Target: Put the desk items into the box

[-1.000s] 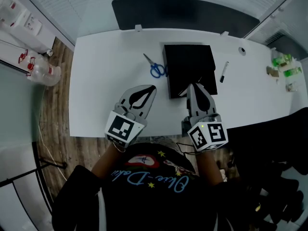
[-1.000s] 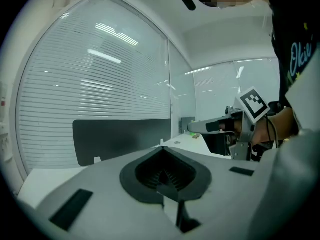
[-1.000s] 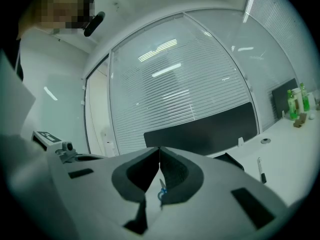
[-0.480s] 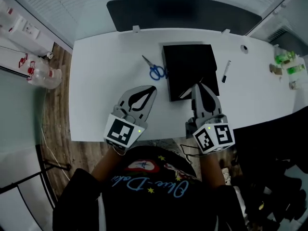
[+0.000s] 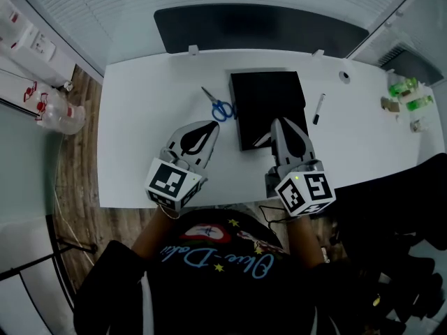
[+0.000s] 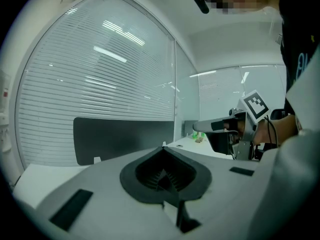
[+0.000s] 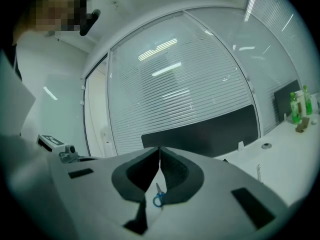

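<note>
A black box (image 5: 269, 103) lies in the middle of the white desk (image 5: 154, 89). Blue-handled scissors (image 5: 220, 108) rest just left of it, and they also show small through the gap below my right jaws as scissors (image 7: 158, 198). A black marker pen (image 5: 318, 108) lies right of the box. My left gripper (image 5: 215, 123) hovers shut and empty, near the scissors but on the side closer to me. My right gripper (image 5: 276, 121) is shut on nothing, its tips over the box's near edge. From their own cameras, the left gripper (image 6: 163, 148) and right gripper (image 7: 159, 148) show jaws meeting.
Green bottles (image 5: 405, 89) and small items stand at the desk's far right end. A dark partition panel (image 5: 258, 26) runs along the back edge. A plastic bottle (image 5: 59, 114) sits on the wooden floor to the left. A round grommet (image 5: 344, 76) is set behind the pen.
Only the head view has shifted a little. Both grippers keep their places over the desk's front and stay shut.
</note>
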`<state>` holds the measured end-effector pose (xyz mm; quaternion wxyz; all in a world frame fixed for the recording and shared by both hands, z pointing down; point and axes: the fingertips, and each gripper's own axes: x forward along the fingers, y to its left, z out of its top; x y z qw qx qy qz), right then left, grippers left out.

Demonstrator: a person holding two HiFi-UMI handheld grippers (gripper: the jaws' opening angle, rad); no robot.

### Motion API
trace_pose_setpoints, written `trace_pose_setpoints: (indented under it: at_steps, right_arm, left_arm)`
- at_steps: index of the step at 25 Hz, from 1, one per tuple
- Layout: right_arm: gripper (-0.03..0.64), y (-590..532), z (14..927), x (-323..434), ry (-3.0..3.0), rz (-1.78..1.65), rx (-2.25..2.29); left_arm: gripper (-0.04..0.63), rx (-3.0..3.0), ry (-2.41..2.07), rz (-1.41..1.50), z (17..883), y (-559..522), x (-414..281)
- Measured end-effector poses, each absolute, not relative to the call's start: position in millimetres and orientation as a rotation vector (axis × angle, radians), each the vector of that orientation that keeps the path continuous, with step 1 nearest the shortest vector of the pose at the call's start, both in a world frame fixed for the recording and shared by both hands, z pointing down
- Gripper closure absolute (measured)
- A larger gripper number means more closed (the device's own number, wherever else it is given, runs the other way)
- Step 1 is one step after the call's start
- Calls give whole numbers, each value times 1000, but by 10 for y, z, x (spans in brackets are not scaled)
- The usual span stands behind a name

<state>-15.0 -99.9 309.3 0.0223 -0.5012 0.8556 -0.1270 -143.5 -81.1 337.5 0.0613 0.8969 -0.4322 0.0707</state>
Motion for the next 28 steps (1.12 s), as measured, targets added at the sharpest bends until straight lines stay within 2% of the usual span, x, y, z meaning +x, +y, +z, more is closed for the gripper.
trace_pose_setpoints:
  at_steps: [6, 11, 28]
  right_arm:
    - [606, -1026, 2901, 25, 2609, -279, -1670]
    - [606, -941, 3211, 233, 2544, -410, -1727]
    - [606, -444, 3173, 765, 2421, -376, -1959]
  left_arm:
    - [588, 2755, -1326, 210, 3232, -930, -1379]
    - [588, 2791, -1222, 270, 3411, -816, -1117]
    - [588, 2856, -1033, 191, 3429, -568, -797]
